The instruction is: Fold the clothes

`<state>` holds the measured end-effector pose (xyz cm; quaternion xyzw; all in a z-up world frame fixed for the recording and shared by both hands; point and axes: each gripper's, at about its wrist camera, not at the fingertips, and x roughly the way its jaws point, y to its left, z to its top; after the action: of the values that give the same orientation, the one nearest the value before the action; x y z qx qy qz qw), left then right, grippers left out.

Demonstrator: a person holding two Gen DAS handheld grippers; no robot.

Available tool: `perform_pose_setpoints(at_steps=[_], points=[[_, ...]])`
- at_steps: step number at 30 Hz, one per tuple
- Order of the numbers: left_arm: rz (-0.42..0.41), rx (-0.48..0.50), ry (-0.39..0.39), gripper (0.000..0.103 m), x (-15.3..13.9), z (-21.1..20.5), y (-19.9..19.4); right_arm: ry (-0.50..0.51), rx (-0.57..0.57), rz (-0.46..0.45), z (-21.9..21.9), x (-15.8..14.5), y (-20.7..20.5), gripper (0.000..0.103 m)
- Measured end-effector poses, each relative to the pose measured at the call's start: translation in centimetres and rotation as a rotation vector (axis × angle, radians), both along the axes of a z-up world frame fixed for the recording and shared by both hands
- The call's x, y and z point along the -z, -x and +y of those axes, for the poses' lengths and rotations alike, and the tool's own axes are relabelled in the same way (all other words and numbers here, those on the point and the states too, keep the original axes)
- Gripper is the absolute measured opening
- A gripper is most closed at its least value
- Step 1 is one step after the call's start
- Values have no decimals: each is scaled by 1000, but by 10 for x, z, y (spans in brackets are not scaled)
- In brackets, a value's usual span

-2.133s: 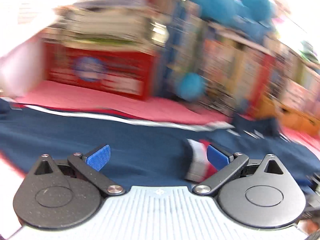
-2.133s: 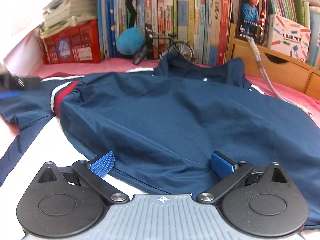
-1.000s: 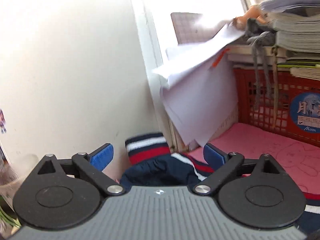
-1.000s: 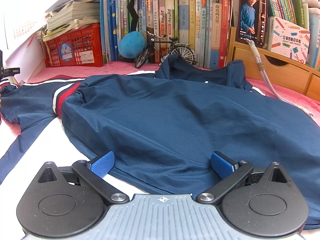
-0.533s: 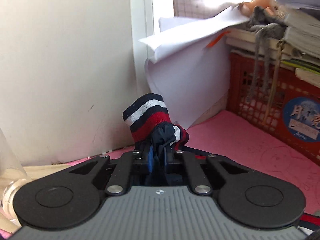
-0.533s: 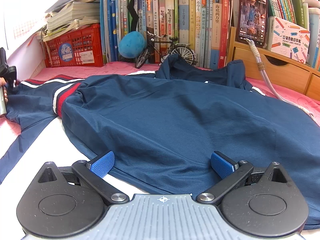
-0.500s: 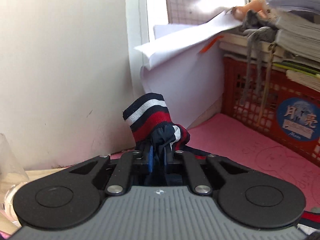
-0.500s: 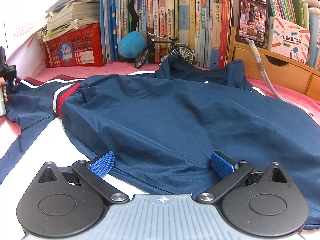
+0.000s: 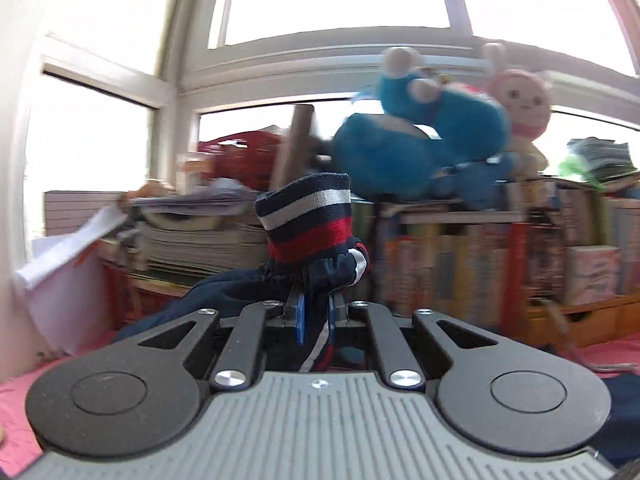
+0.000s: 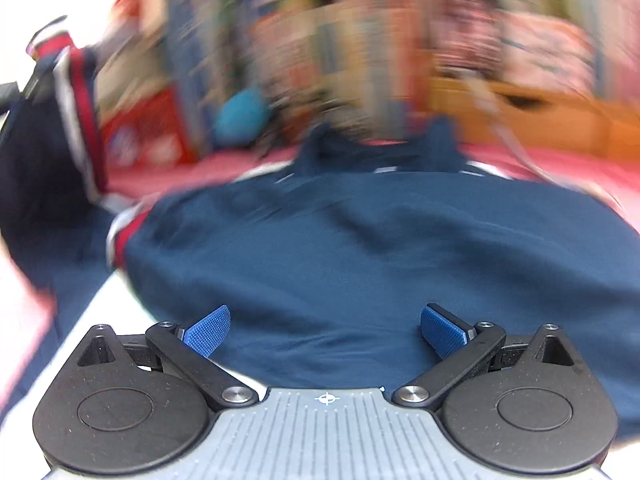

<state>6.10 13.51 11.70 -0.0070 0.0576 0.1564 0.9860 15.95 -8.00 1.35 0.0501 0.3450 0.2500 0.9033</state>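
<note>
Across the pink bedcover (image 10: pixel 224 168) lies a navy jacket (image 10: pixel 380 256), its body spread flat with the collar toward the far edge by the bookshelf (image 10: pixel 360 40) and the hem toward the near edge, so its long axis appears to run near to far, though the view is blurred. One sleeve (image 10: pixel 52 128) is lifted at the left edge. Its striped cuff (image 9: pixel 310 216), navy, white and red, stands upright above the left gripper (image 9: pixel 314 316), clamped tight on the gathered sleeve. The right gripper (image 10: pixel 326 326) hovers spread wide over the hem, holding nothing.
</note>
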Motion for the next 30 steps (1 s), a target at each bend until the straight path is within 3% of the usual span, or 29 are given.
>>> perform_pose_setpoints(at_steps=[2,4,6,8,10,11,12,14,19,25,26,28,30], points=[[76,116,24,14,13,-39,-9,-133,101,70,-39,-4,-6,103],[225,226,62,16,32,-73,-26,-242,172,119,-77,-6,-8,103],[384,311,141,20,57,-94,-45,-305,209,124,-104,-8,-5,103],[474,368,220,22,74,-103,-48,-342,214,126,-120,-9,-1,103],[459,426,248,28,76,-105,-35,-366,206,132,-127,-8,0,103],[435,449,249,40,75,-106,-26,-375,198,137,-128,-7,0,103],[411,466,244,58,72,-105,-14,-385,190,142,-129,-6,-1,103],[376,491,227,77,67,-99,4,-381,170,146,-122,-3,-3,103],[334,449,131,79,60,-82,41,-409,73,167,-97,0,1,103],[277,275,67,85,57,-41,69,-353,-1,158,-75,-10,19,103],[281,238,66,85,56,-34,67,-310,9,159,-68,-10,19,99],[282,165,83,85,53,-19,63,-206,52,161,-54,-11,16,28],[262,121,103,85,47,-4,62,-118,84,154,-43,-15,13,24]])
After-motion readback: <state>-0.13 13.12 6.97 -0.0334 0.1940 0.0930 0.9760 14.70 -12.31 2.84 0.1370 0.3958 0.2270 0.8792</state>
